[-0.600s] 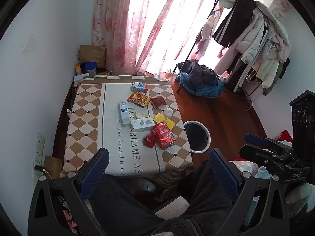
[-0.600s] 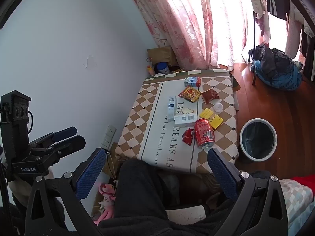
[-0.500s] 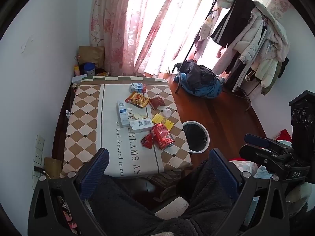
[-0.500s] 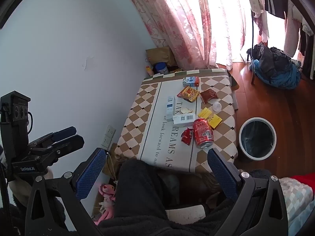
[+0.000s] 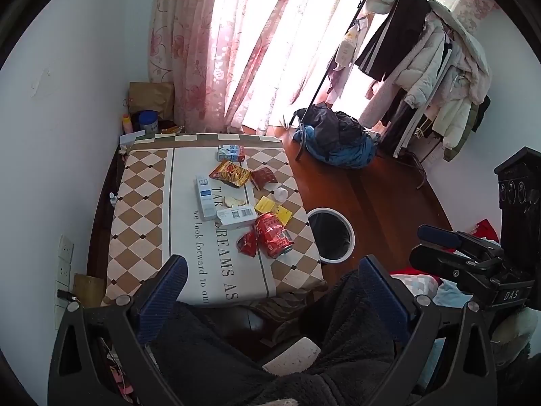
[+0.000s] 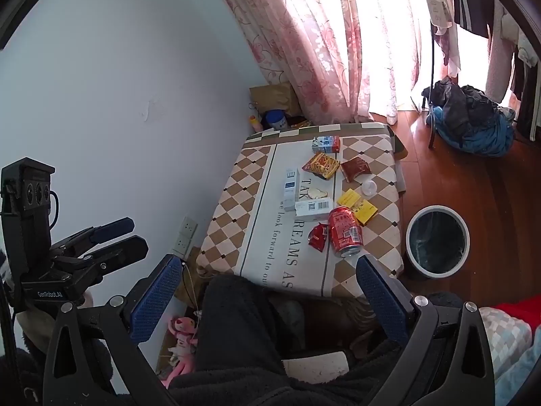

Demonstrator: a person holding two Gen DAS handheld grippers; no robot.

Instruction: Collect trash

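1. Your left tongs (image 5: 270, 291) are spread as wide as they go, with nothing between the blue pads; they hang over your dark-trousered lap, pointing down toward the near edge of the counter (image 5: 142, 209).
2. Your right tongs (image 6: 267, 287) are likewise spread wide and empty, held above your knees, short of the counter.
3. From the left wrist view, your right tongs' body shows at the right edge; from the right wrist view, your left tongs' body shows at the left edge, so the two are well apart.
4. The trash lies in a loose cluster on the checkered cloth of the counter: a red can (image 5: 273, 234) on its side nearest you, a small red wrapper (image 5: 248, 243) touching its left side, and a white box (image 5: 235, 217) just beyond.
5. Farther back are a long white-and-blue box (image 5: 205, 197), two yellow packets (image 5: 273, 209), a white lid (image 5: 280, 194), an orange snack bag (image 5: 230, 174), a dark red wrapper (image 5: 264, 177) and a blue-and-white carton (image 5: 231, 152).
6. The bin (image 5: 332, 233), round with a white rim and dark liner, stands on the wooden floor just beside the counter's right edge, near the can.
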